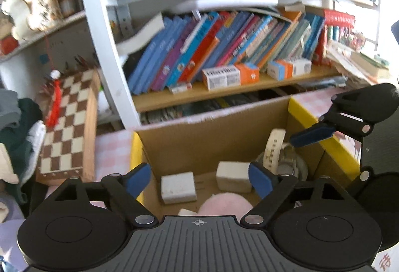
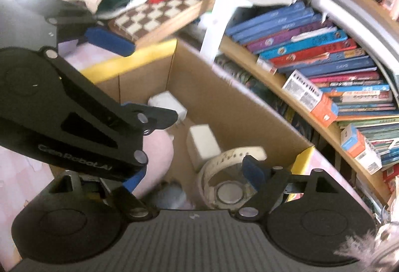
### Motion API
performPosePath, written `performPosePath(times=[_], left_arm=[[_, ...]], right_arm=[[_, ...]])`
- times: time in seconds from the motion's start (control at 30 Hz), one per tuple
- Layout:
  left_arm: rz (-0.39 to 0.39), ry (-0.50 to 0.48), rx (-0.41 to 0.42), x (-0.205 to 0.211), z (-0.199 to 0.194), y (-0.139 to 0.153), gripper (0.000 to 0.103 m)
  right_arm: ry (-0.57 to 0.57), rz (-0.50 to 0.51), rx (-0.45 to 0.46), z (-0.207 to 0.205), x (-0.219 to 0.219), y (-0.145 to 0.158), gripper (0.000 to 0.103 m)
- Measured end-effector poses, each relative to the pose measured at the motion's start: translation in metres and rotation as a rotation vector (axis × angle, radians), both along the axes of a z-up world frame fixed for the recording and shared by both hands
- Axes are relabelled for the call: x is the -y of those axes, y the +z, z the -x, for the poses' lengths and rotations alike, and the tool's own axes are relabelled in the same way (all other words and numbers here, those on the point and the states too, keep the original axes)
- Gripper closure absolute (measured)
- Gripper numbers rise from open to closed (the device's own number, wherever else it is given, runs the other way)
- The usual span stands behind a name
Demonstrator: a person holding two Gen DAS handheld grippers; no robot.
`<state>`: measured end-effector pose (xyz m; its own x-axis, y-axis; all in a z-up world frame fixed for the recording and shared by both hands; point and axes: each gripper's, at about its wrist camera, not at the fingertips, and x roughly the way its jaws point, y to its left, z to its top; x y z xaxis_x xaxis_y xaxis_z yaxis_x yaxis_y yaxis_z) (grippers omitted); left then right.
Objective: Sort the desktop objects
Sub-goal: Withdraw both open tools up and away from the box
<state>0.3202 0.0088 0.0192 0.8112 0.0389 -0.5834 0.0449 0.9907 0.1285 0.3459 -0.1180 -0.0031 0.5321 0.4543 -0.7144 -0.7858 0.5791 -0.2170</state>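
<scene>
An open cardboard box (image 1: 212, 137) with yellow-edged flaps holds two white adapter blocks (image 1: 178, 187) (image 1: 233, 176), a pink soft item (image 1: 224, 203) and a watch with a white strap (image 1: 273, 147). My left gripper (image 1: 199, 181) is open and empty above the box's near side. My right gripper (image 2: 193, 177) is open and empty over the box, with the watch (image 2: 230, 173) between its fingers and below them. The right gripper also shows in the left wrist view (image 1: 324, 132), and the left gripper crosses the right wrist view (image 2: 112, 77).
A bookshelf (image 1: 224, 47) packed with leaning books and small cartons stands right behind the box. A wooden chessboard (image 1: 69, 127) leans to the left, beside a pile of clothes (image 1: 15, 127). The desk has a pink checked cover (image 1: 112, 147).
</scene>
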Motion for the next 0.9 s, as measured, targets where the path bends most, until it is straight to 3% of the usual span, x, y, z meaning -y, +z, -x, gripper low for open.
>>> performPosePath(times=[0.3, 0.53, 0.7, 0.9], left_arm=[[-0.005, 0.063, 0.172, 0.0, 0.041, 0.041, 0.003], [0.025, 0.104, 0.27, -0.002, 0.081, 0.063, 0.0], [0.04, 0.118, 0.299, 0.0, 0.114, 0.065, 0.0], [0.1, 0.099, 0.287, -0.002, 0.154, 0.056, 0.0]], right_arm=[[-0.112, -0.166, 0.121, 0.028, 0.029, 0.037, 0.006], [-0.291, -0.319, 0.183, 0.059, 0.053, 0.055, 0.001], [-0.38, -0.373, 0.238, 0.091, 0.066, 0.059, 0.0], [-0.457, -0.375, 0.242, 0.135, 0.079, 0.052, 0.0]])
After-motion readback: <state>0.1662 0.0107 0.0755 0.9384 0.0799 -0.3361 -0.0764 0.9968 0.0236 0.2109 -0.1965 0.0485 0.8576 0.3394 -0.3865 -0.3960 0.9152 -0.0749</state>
